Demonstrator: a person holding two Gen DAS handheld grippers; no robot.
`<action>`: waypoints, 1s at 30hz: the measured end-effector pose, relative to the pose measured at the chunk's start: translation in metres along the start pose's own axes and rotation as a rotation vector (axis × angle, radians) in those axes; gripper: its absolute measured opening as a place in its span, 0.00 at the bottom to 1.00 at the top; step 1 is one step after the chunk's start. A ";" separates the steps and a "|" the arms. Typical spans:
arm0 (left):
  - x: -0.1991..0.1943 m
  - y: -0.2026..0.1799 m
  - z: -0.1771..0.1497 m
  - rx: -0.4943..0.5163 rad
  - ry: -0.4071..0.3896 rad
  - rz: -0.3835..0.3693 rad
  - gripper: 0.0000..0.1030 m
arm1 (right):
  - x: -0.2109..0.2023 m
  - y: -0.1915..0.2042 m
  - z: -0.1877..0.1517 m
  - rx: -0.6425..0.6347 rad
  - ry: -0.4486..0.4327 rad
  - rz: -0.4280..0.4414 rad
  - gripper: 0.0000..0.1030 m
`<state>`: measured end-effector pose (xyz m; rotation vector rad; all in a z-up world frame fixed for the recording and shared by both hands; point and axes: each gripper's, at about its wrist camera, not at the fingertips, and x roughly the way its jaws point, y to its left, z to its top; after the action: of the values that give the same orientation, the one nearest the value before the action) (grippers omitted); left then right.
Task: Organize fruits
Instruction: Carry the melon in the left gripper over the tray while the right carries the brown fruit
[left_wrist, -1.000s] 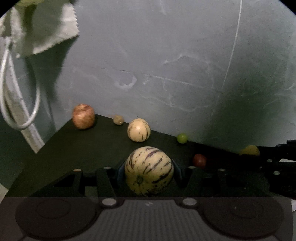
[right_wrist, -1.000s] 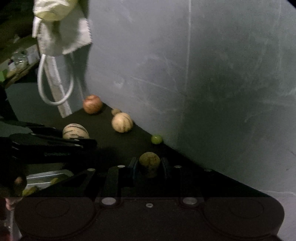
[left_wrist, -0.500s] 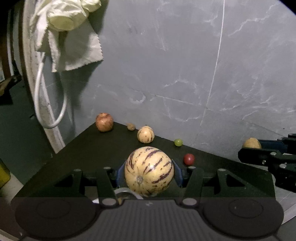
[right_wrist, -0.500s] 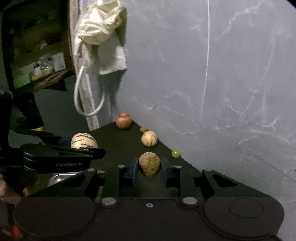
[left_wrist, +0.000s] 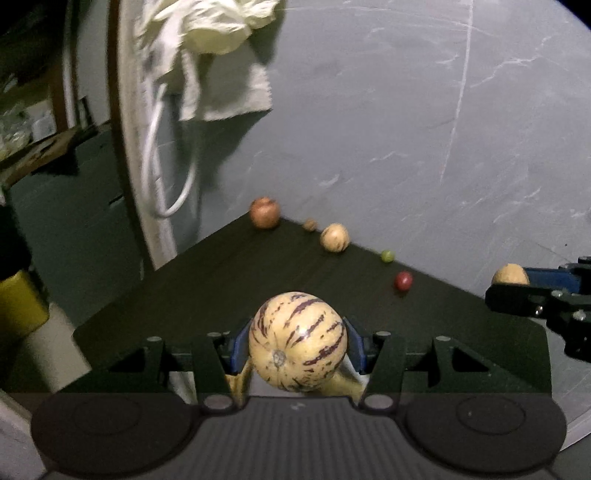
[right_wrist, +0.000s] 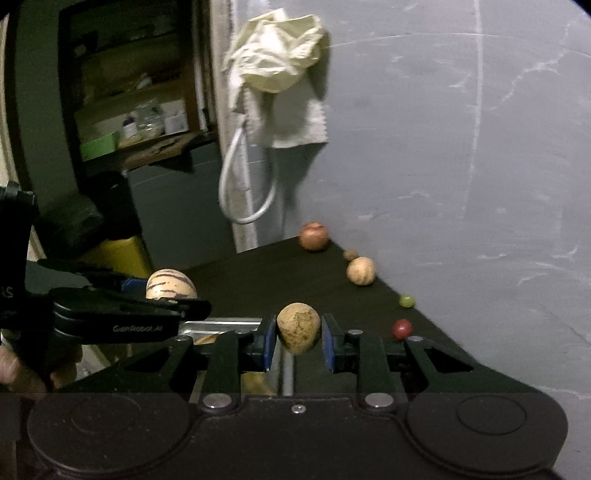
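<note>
while both fruits hang clear of the dark table (left_wrist: 207, 280), a slip is the main worry. the left gripper (left_wrist: 297, 341) is about part-way open and clamped on a round striped melon (left_wrist: 297, 339), whose smooth curved skin could roll out between the blue pads if the hand tilts or jolts. the right gripper (right_wrist: 298, 328) is closed nearly as tight as it goes on a small speckled tan fruit (right_wrist: 298, 328), held by its sides only, so a squeeze too hard might bruise it, and a loose one would drop it.

below and near, a metal tray (right_wrist: 221, 325) shows with yellowish pieces in it; a fall there could knock them.

along the far edge, against a grey marbled wall (left_wrist: 406, 129), sit an apple (left_wrist: 264, 212), a small brown nut-like fruit (left_wrist: 310, 224), a pale melon (left_wrist: 334, 238), a green grape (left_wrist: 387, 255) and a red berry (left_wrist: 403, 280), all apart. at far left a cloth (right_wrist: 277, 55) and a white cable loop (right_wrist: 243, 184) hang, with cluttered shelves (right_wrist: 129, 122) beyond.
</note>
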<state>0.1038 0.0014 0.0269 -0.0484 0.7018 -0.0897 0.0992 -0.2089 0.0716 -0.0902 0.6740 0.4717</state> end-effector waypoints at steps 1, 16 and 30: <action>-0.003 0.004 -0.005 -0.011 0.007 0.006 0.54 | 0.000 0.004 -0.001 -0.006 0.003 0.010 0.27; 0.002 0.029 -0.078 -0.079 0.150 0.036 0.54 | 0.024 0.027 -0.026 -0.049 0.094 0.085 0.27; 0.039 0.037 -0.106 -0.137 0.230 0.019 0.54 | 0.083 0.034 -0.068 -0.116 0.245 0.129 0.27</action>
<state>0.0672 0.0326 -0.0823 -0.1646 0.9380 -0.0289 0.1012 -0.1621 -0.0309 -0.2177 0.8965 0.6305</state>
